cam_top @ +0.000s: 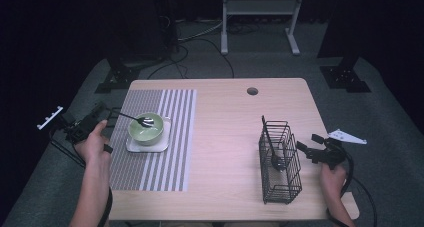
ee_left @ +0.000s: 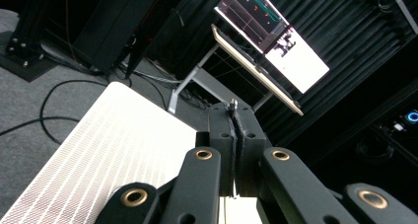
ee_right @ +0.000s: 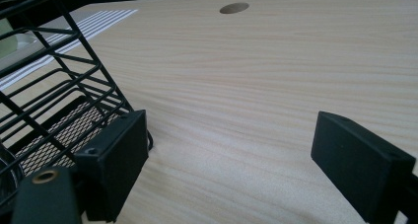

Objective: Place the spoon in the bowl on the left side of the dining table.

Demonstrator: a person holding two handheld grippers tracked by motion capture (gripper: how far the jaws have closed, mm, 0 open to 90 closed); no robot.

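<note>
Dark surroundings blur the spoon (cam_top: 136, 119) handle between left gripper (cam_top: 102, 113) jaws.

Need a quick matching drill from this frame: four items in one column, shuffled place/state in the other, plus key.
Items
1. green ceramic bowl
2. black wire basket
3. left gripper
4. right gripper

Places/states
A. jaws open, beside the basket
B. on a white square plate on the striped mat
C. shut on a metal spoon reaching into the bowl
D. on bare wood, a dark utensil inside

Pairs: 1-B, 2-D, 3-C, 4-A
</note>
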